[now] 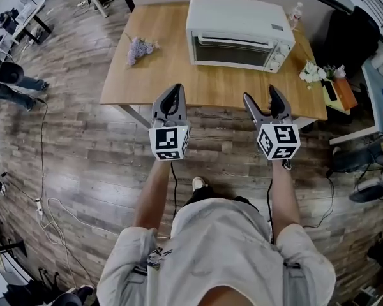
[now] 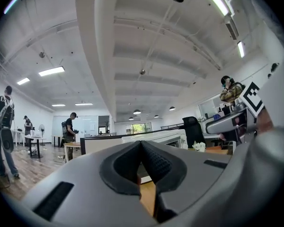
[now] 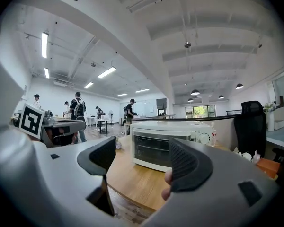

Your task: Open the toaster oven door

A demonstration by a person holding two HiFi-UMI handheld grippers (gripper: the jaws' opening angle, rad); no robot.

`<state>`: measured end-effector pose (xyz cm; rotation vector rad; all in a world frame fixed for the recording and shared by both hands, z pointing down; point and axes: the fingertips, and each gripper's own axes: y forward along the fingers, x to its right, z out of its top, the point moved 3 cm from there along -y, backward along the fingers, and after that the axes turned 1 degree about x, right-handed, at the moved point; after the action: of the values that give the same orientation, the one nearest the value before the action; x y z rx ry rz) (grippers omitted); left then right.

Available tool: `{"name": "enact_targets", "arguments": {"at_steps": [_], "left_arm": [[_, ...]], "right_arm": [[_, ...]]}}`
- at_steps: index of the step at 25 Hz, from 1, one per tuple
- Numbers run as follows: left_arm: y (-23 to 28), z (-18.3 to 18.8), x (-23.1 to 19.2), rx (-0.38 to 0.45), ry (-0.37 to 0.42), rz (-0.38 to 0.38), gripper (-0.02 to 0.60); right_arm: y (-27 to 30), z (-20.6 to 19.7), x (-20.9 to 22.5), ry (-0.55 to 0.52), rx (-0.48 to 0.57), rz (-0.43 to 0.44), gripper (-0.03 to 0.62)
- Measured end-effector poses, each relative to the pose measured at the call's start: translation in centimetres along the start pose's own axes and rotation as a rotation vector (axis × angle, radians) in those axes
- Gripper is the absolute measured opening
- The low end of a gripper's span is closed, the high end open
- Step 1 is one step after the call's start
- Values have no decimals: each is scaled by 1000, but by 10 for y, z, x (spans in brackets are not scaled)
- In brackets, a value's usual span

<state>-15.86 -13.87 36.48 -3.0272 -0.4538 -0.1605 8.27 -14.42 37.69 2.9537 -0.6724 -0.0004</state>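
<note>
Past my jaws, the oven (image 1: 239,34) sits shut on the tabletop (image 1: 169,69), well apart. Left gripper (image 1: 172,91) is pressed together, right gripper (image 1: 260,93) spread.

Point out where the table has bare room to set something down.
Bare: the wide strip of table between the toaster oven and the near edge, and the left end around the lavender bunch. Tight: the right end, where white flowers lie near the oven's knobs.

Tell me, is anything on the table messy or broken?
Nothing stands out. The toaster oven sits upright on the wooden table with its door shut; a lavender bunch and white flowers lie loose either side, nothing spilled.
</note>
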Motion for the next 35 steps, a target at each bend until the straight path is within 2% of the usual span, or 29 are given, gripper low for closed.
{"name": "enact_targets", "arguments": {"at_steps": [12,21,26,35], "left_arm": [[22,-2,-20,32,-13,-78,14],[62,-15,-13,24,-9,-75,14],[95,-27,-8,-14,-12,-70,14],[136,-38,3,-52,-9,-82,14]], "right_arm": [[17,4,-12,-6,21,-66,362],[42,1,26,-42,15,-71,362],[66,-10,62,4,-12,-81,362],[97,-21,83,-9,-57,-52,362]]}}
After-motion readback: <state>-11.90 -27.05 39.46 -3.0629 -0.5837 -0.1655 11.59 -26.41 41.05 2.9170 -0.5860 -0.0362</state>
